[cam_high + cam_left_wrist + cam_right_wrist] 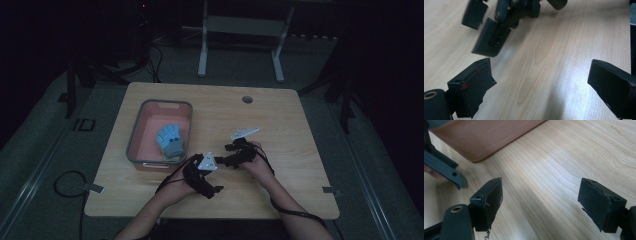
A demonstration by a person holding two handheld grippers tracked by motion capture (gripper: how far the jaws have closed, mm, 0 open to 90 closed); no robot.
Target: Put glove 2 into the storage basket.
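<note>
While both hands are held low over the near middle of the wooden desk (pixel 280 125), the left gripper (pixel 214 190) and the right gripper (pixel 227 154) are seen close together, their tips near each other but apart. A grey three-cornered plate is carried on top of each. In the left gripper view, the fingers (pixel 474 82) of that gripper are spread wide, with bare wood grain between them and nothing gripped; the right gripper's black fingers (pixel 490 40) are seen beyond them at the upper left, just above the desk surface. In the right gripper view, its own fingers (pixel 487 201) are likewise released and wide apart, with nothing but bare desk between them, and a part of the left gripper is seen at the left edge. A pink tray with a grey rim (pixel 134 145) is placed on the left part of the desk, just beside the left gripper, and its rounded corner (pixel 477 147) is seen at the top of the right gripper view. A blue and grey glove (pixel 170 141) is seen lying inside the tray, toward its near right part, untouched by either gripper. A round hole (pixel 247 99) is set in the desk near its far edge.
</note>
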